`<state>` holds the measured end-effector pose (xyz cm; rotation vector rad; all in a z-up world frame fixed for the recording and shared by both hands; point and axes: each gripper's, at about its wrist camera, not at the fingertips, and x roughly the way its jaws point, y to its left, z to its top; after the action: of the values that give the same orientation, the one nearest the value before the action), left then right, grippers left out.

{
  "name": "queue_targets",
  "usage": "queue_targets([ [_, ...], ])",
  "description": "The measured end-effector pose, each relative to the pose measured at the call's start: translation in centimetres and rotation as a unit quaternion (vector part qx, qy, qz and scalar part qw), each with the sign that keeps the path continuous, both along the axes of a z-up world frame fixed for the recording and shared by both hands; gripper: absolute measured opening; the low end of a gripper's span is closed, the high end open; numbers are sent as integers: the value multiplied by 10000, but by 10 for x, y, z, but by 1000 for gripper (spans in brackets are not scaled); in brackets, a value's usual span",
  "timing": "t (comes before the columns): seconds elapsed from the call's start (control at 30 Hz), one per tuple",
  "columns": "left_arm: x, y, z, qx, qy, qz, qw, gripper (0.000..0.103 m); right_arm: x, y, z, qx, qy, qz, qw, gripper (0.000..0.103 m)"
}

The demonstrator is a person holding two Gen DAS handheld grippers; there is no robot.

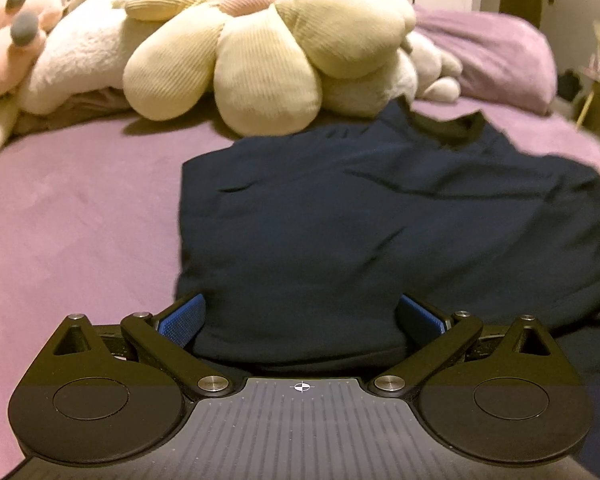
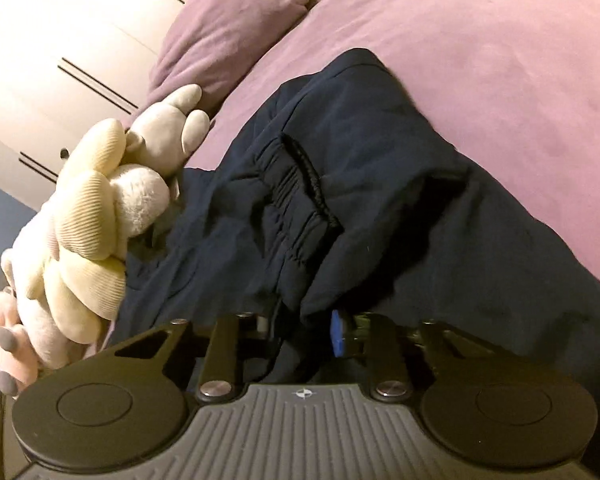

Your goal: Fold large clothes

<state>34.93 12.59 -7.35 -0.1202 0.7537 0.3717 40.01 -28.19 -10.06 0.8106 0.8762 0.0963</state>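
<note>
A large dark navy garment (image 1: 380, 208) lies spread on the purple bed sheet (image 1: 68, 216). My left gripper (image 1: 300, 316) is open with its blue pads wide apart; a fold of the garment's near edge lies between the jaws. In the right wrist view the same garment (image 2: 380, 208) is bunched and lifted, showing an elastic gathered band (image 2: 300, 192). My right gripper (image 2: 304, 332) is shut on a fold of the garment; one blue pad (image 2: 337, 334) shows beside the pinched cloth.
A cream flower-shaped cushion (image 1: 268, 48) and several plush toys (image 1: 28, 48) lie at the head of the bed, just beyond the garment. A purple pillow (image 1: 496, 52) lies at the far right. White wardrobe doors (image 2: 60, 48) stand behind the bed.
</note>
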Motion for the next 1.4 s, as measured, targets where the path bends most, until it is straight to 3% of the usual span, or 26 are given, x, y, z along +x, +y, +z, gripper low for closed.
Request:
queue_targets([
  [0.2, -10, 21, 1, -537, 161, 186, 9983, 103, 3, 2, -9, -287, -143, 95, 9994, 21],
  [0.37, -61, 31, 12, -963, 479, -257, 9939, 103, -19, -2, 10, -724, -276, 559, 9954, 30],
  [0.5, -137, 30, 25, -974, 549, -541, 9923, 103, -87, -28, 39, -1589, -450, 593, 9845, 39],
  [0.57, -178, 30, 29, -1010, 588, -507, 9919, 103, -134, -52, 46, -1648, -383, 487, 9844, 51],
  [0.67, -235, 33, 31, -1180, 687, -231, 9904, 103, -202, -84, 46, -1723, -88, 359, 9843, 58],
  [0.73, -263, 34, 30, -1442, 762, -156, 9865, 103, -239, -100, 38, -1707, 214, 410, 9842, 58],
  [0.8, -287, 33, 30, -1499, 752, -120, 9858, 103, -273, -110, 36, -1581, 175, 516, 9859, 58],
  [0.9, -305, 33, 26, -1574, 804, -158, 9841, 103, -301, -115, 39, -1800, 327, 558, 9815, 61],
  [1.03, -319, 38, 18, -2044, 848, -86, 9752, 100, -316, -122, 24, -1188, 557, 680, 9890, 62],
  [1.07, -321, 39, 17, -2195, 806, -104, 9722, 98, -319, -123, 24, -1148, 513, 677, 9898, 55],
  [1.1, -323, 40, 16, -2304, 786, -127, 9698, 92, -320, -124, 25, -1137, 472, 705, 9899, 41],
  [1.2, -326, 43, 15, -2563, 770, -178, 9634, 78, -323, -127, 26, -718, 337, 798, 9937, 28],
  [1.3, -325, 46, 12, -2837, 820, -379, 9546, 74, -320, -128, 23, -452, 355, 869, 9946, 28],
  [1.4, -321, 46, 11, -2791, 1010, -591, 9531, 75, -315, -134, 17, -38, 530, 851, 9950, 33],
])
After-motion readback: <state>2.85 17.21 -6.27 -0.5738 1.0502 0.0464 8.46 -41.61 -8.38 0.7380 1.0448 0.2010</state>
